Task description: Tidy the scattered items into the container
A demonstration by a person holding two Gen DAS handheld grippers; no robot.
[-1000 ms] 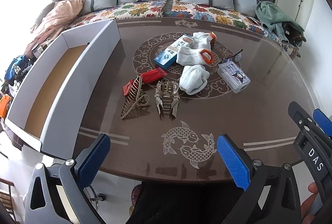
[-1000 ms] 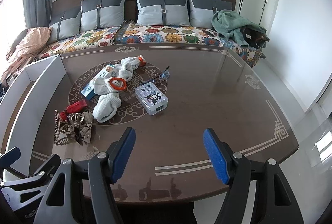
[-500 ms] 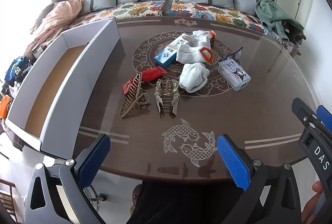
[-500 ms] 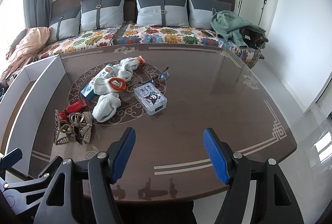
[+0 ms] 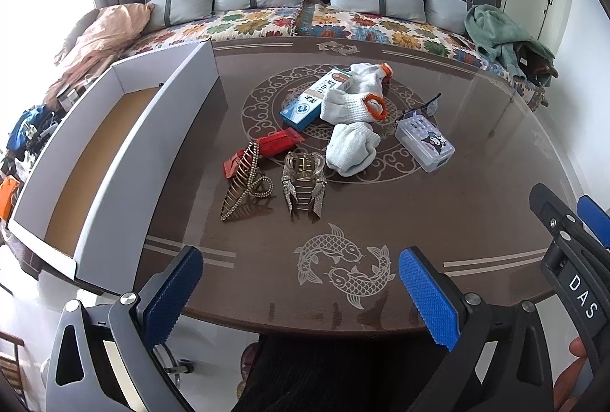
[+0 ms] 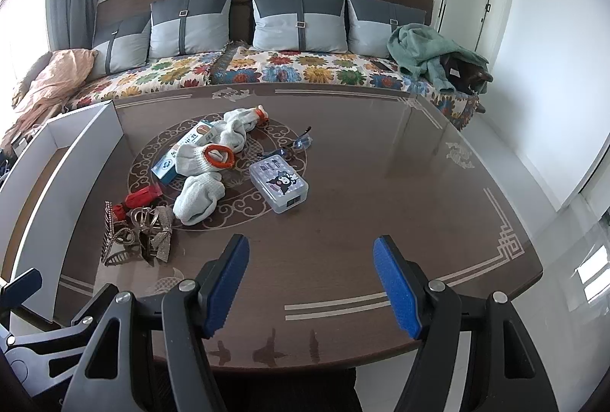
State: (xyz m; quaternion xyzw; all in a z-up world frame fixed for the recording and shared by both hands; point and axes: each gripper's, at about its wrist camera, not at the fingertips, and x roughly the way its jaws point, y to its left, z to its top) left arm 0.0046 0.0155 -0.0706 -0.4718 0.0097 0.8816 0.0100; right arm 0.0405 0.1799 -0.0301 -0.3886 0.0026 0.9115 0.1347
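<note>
A long white cardboard box (image 5: 126, 160) with a brown floor lies open along the table's left side (image 6: 57, 183). Scattered at the table's middle: a blue and white toothpaste carton (image 5: 312, 99), white socks with orange cuffs (image 5: 352, 105), a balled white sock (image 5: 350, 149), a clear plastic case (image 5: 425, 143) with a cartoon sticker (image 6: 280, 183), glasses (image 6: 301, 143), a red packet (image 5: 267, 149), a gold hair claw (image 5: 244, 189) and a rhinestone hair claw (image 5: 303, 183). My left gripper (image 5: 301, 290) and right gripper (image 6: 310, 286) are both open and empty above the near table edge.
The brown glass-topped table (image 6: 381, 183) has a fish motif (image 5: 343, 263) near the front. A sofa with grey cushions (image 6: 297, 19) runs behind it, with a green blanket (image 6: 423, 50) at right and pink cloth (image 5: 103, 38) at left. White floor lies to the right.
Both grippers have drawn back slightly toward the near table edge. Nothing on the table has moved.
</note>
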